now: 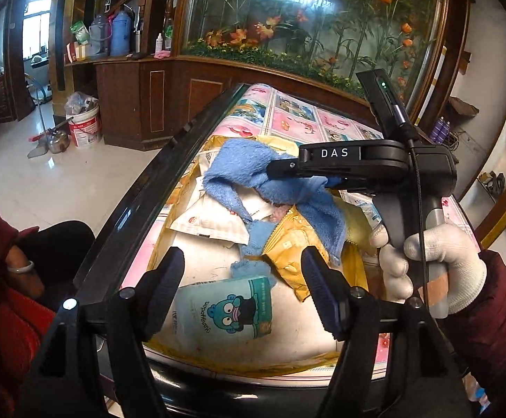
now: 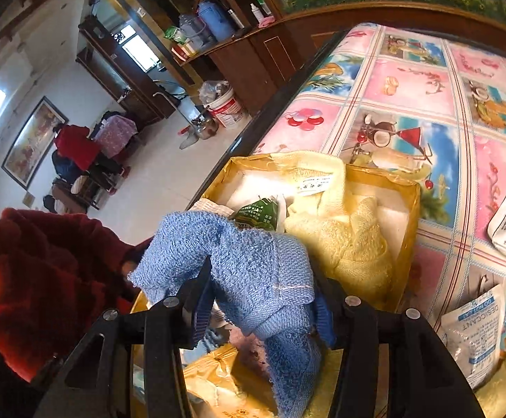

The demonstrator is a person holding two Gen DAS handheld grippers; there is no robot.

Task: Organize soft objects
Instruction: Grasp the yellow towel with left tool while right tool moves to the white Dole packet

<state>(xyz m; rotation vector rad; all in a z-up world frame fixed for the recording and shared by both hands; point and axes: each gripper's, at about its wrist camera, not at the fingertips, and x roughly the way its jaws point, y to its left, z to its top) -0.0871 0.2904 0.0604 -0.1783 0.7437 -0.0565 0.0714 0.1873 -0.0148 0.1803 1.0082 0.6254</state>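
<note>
Clearly, the right gripper (image 2: 258, 304) held the blue towel (image 2: 253, 261) in its jaws at frame centre, over the yellow box (image 2: 411, 209), while the left gripper (image 1: 242, 289) hung wide and empty, so the trailing end could snag on clutter.

Blue towel (image 2: 253, 271) hides the box (image 2: 411, 209) floor beneath it.
</note>
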